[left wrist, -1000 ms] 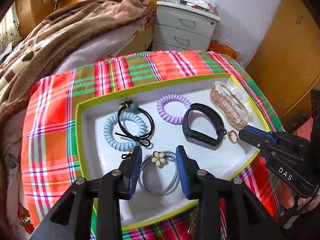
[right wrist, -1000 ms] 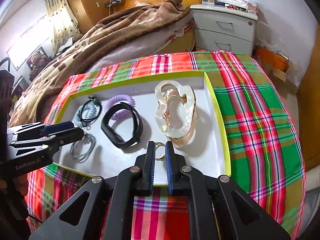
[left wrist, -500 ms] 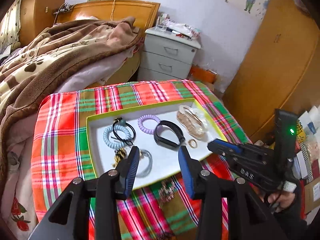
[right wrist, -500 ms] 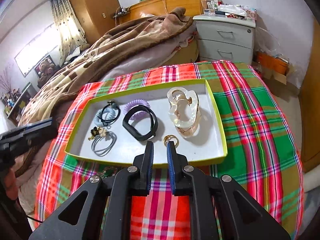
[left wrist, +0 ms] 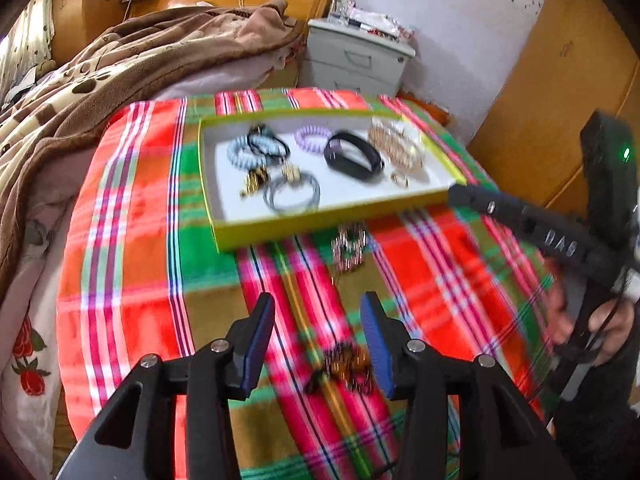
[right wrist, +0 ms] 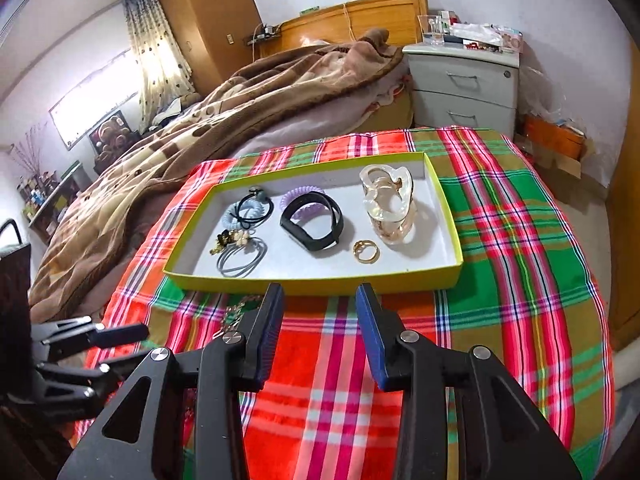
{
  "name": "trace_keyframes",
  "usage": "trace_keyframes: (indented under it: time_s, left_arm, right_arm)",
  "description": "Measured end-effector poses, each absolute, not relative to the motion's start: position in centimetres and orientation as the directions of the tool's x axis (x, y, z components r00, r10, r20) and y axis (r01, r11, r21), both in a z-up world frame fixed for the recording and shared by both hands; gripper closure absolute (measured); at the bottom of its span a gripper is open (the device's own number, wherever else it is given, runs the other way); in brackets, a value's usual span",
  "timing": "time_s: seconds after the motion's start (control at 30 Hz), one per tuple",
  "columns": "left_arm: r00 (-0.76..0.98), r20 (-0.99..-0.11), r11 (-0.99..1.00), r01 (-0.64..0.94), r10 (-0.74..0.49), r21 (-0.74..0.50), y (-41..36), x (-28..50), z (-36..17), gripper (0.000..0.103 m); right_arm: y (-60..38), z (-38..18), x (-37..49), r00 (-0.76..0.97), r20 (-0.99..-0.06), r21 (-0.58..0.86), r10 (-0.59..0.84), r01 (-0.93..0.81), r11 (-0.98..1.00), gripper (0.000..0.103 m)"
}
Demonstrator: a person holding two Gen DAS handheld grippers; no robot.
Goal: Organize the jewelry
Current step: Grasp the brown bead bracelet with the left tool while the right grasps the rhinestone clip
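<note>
A green-rimmed white tray (right wrist: 448, 216) (left wrist: 224, 236) on the plaid cloth holds hair ties, a black band (right wrist: 312, 220) (left wrist: 352, 156), a gold ring (right wrist: 366, 251), a clear and gold hair claw (right wrist: 390, 204) and a grey flower tie (right wrist: 240, 258) (left wrist: 290, 192). A beaded bracelet (left wrist: 350, 246) lies on the cloth in front of the tray. A dark amber piece (left wrist: 346, 366) lies between my left gripper's fingers. My left gripper (left wrist: 318, 344) is open above it. My right gripper (right wrist: 320, 332) is open and empty, in front of the tray.
The plaid cloth (right wrist: 520, 264) covers the table. A bed with a brown blanket (right wrist: 240, 96) lies behind and to the left. A grey nightstand (right wrist: 464, 88) stands at the back. A wooden wardrobe (left wrist: 560, 92) is on the right.
Both grippers have pulled back from the tray toward the near edge. The right gripper has opened, leaving the gold ring in the tray. The left gripper now hovers over the dark piece on the cloth.
</note>
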State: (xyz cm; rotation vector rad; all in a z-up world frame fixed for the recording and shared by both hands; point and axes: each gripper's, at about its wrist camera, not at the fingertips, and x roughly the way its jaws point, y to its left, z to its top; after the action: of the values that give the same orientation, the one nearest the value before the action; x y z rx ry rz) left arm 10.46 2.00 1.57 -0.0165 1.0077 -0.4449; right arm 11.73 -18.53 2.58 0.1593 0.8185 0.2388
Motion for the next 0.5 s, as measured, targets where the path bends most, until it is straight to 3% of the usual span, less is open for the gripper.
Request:
trace_keyframes:
  time_s: [0.23,0.5]
  left_arm:
    - [0.405,-0.828,0.897,0.37,-0.388,-0.24,0.8,9.2,-0.3,0.054]
    - [0.424,-0.848,0.917,0.364,-0.318,-0.162,0.1,8.6,-1.6,0.055]
  right_arm:
    - [-18.1,2.5,10.6,0.663,-0.7,0.218,0.265,-0.155,0.964,0.064]
    - [-17.2,2.1,10.3,0.655,-0.711,0.201,0.255,-0.158,0.967,0.064]
